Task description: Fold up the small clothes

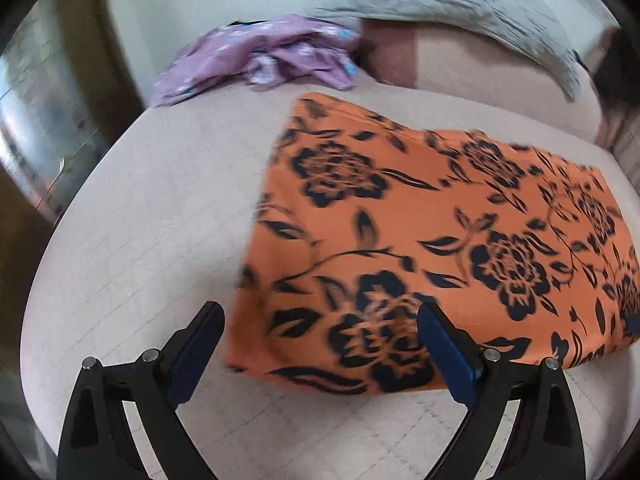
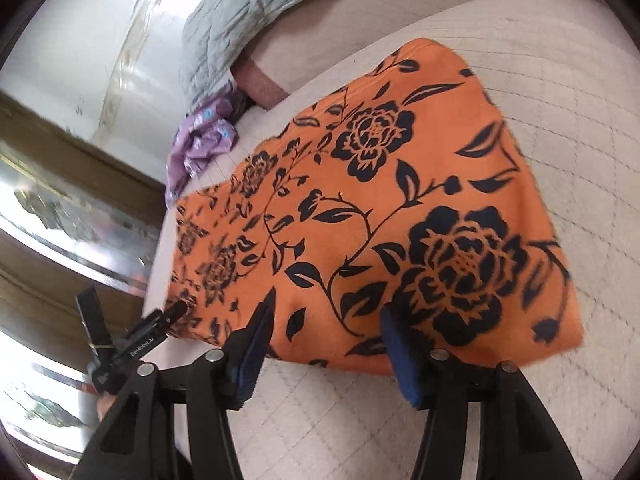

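An orange cloth with black flowers (image 1: 420,240) lies flat as a folded rectangle on the pale quilted bed (image 1: 160,220). My left gripper (image 1: 320,312) is open and empty, hovering over the cloth's near left corner. In the right wrist view the same orange cloth (image 2: 380,220) fills the middle. My right gripper (image 2: 328,308) is open and empty above the cloth's near edge. The left gripper (image 2: 132,332) shows at the cloth's left corner in that view.
A crumpled purple garment (image 1: 260,60) lies at the far side of the bed, also in the right wrist view (image 2: 200,140). A grey blanket (image 1: 440,4) is heaped beyond it. A wooden-framed mirror or cabinet (image 2: 80,208) stands beside the bed on the left.
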